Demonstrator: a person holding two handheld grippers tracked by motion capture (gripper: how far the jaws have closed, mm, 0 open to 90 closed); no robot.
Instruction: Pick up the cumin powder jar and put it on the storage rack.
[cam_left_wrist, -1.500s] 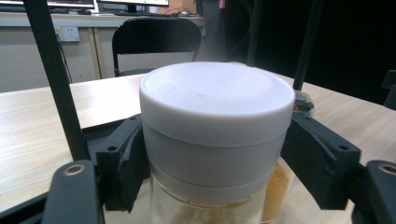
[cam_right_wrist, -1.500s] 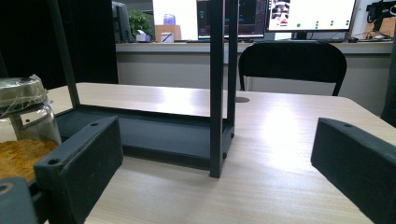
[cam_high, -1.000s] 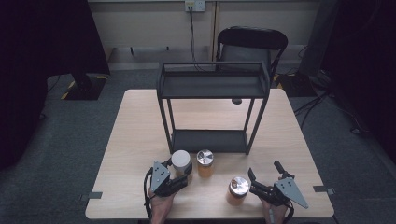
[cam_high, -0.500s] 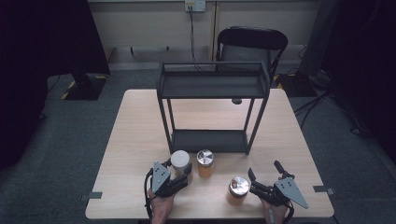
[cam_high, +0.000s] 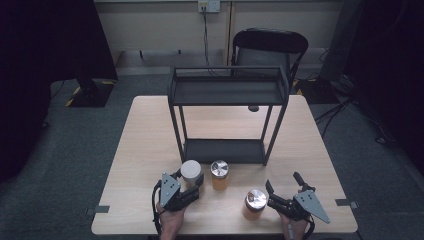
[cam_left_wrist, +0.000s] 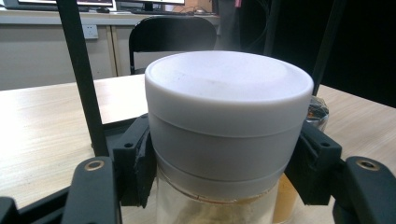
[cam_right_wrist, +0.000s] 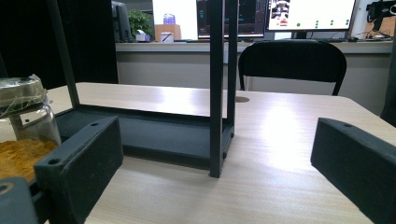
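Nothing has shifted since the earlier frame. On my left, the left gripper (cam_high: 192, 187) stays clamped on the upright white-lidded jar (cam_left_wrist: 229, 116), near the table's front edge before the black shelf rack (cam_high: 227, 92). Right gripper (cam_high: 285, 192) gapes empty beside the silver-lidded jar (cam_high: 255, 202).

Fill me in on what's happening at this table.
A person sits at a wooden table with a two-jaw gripper in each hand. The left gripper is clamped on a white-lidded jar, its jaws pressing both sides just under the lid. The right gripper rests open on the table beside a silver-lidded jar, holding nothing. A third jar with a clear lid stands between them. Behind the jars stands a black two-tier shelf, both tiers bare.
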